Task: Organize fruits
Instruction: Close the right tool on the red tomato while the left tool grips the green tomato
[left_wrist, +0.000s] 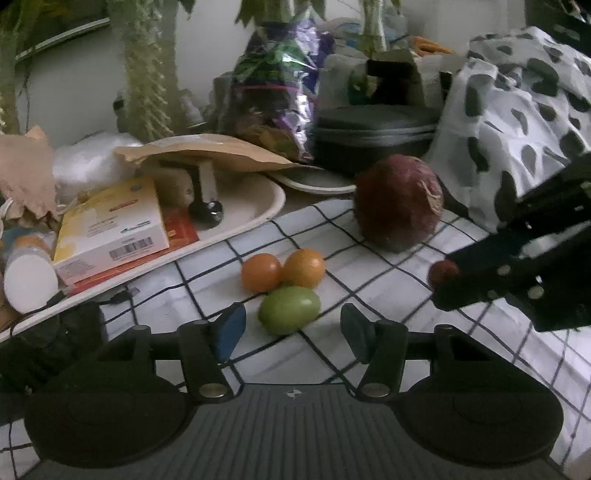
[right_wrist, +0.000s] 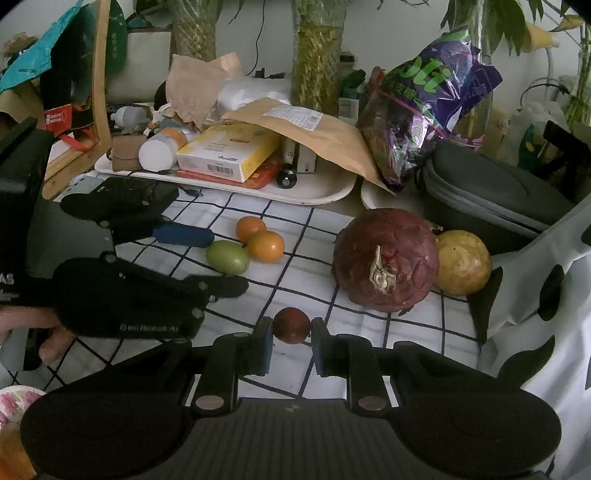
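Black-gridded white tablecloth (right_wrist: 317, 229), two orange fruits (right_wrist: 265, 246), one green fruit (right_wrist: 227, 257), dark-spotted white cloth (left_wrist: 517, 110).

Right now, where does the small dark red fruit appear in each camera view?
Left wrist view: small dark red fruit at right, at the right claw's tip.
Right wrist view: same fruit bottom centre, between the claw pads.
Shared landmark: green fruit beside two oranges.

Three small fruits (left_wrist: 284, 288) cluster left of the large fruit (left_wrist: 399, 203).
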